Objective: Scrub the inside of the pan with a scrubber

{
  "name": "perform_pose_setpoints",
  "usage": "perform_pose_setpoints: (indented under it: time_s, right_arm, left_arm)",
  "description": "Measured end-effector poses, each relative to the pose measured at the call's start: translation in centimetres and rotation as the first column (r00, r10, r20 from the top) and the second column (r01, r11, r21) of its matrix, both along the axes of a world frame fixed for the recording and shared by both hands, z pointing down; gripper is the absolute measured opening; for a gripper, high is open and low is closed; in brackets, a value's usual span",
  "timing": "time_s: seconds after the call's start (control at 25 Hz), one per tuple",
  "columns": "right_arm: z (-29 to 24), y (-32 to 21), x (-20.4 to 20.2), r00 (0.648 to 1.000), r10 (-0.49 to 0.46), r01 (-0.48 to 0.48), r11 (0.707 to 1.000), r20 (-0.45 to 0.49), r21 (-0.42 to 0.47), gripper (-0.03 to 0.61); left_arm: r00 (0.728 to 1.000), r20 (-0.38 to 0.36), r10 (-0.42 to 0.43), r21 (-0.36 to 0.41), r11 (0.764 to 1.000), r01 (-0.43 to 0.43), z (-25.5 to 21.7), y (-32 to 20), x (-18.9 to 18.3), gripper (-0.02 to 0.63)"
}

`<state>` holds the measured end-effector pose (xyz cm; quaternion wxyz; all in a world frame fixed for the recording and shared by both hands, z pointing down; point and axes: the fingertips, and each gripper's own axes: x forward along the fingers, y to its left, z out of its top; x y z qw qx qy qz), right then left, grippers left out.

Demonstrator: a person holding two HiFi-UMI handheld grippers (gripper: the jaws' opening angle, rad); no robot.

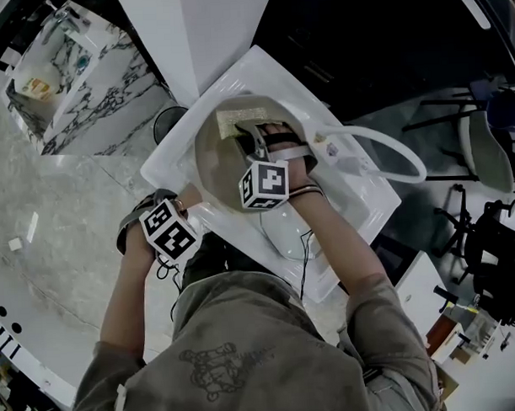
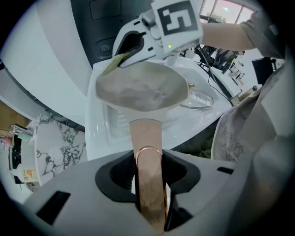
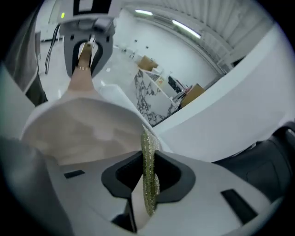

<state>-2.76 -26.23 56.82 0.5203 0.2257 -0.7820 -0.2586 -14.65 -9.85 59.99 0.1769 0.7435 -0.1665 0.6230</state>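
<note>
A beige pan (image 1: pixel 222 155) sits tilted over a white sink tray (image 1: pixel 359 209). My left gripper (image 1: pixel 180 216) is shut on its copper-coloured handle (image 2: pixel 147 147), which runs between the jaws in the left gripper view, at the pan's near left side. My right gripper (image 1: pixel 257 140) reaches into the pan from the right and is shut on a thin yellow-green scrubber (image 3: pixel 148 170). The scrubber (image 1: pixel 236 119) lies against the pan's far inner wall. The right gripper view looks across the pan's inside (image 3: pixel 87 131) to the left gripper (image 3: pixel 87 46).
A white hose loop (image 1: pixel 399 153) arcs over the sink's right side. A clear lid-like piece (image 2: pixel 199 99) lies in the basin beside the pan. A marble-topped counter (image 1: pixel 93 88) stands at the far left, and chairs and stands (image 1: pixel 492 150) crowd the right.
</note>
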Motion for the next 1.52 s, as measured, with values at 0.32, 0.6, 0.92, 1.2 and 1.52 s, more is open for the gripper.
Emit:
perform_pose_setpoints:
  time_s: [0.32, 0.6, 0.92, 1.2, 1.52]
  right_arm:
    - [5.8, -2.1, 3.0, 0.966, -0.024, 0.046, 0.996, -0.258, 0.078, 0.075]
    - [8.6, -0.5, 6.5, 0.953, 0.023, -0.052, 0.995, -0.302, -0.087, 0.075]
    - [10.3, 4.2, 9.9, 0.952, 0.135, -0.233, 0.901, -0.274, -0.365, 0.075]
    - [9.2, 9.0, 9.2, 0.934, 0.341, -0.324, 0.685, -0.105, -0.653, 0.075]
    - [7.6, 13.0, 6.9, 0.894, 0.448, -0.252, 0.500, -0.001, -0.829, 0.075]
  left_arm:
    - [1.000, -0.009, -0.005, -0.005, 1.000, 0.005, 0.0, 0.0, -0.1, 0.158]
    - [1.000, -0.006, -0.002, -0.011, 1.000, 0.002, 0.2, 0.0, -0.2, 0.158]
    - [1.000, -0.006, -0.017, -0.022, 1.000, 0.017, 0.1, 0.1, -0.5, 0.156]
    - [1.000, -0.004, -0.023, -0.013, 1.000, 0.023, 0.2, 0.0, -0.3, 0.156]
    - [0.999, -0.009, -0.046, -0.013, 0.999, 0.046, 0.2, 0.0, 0.0, 0.155]
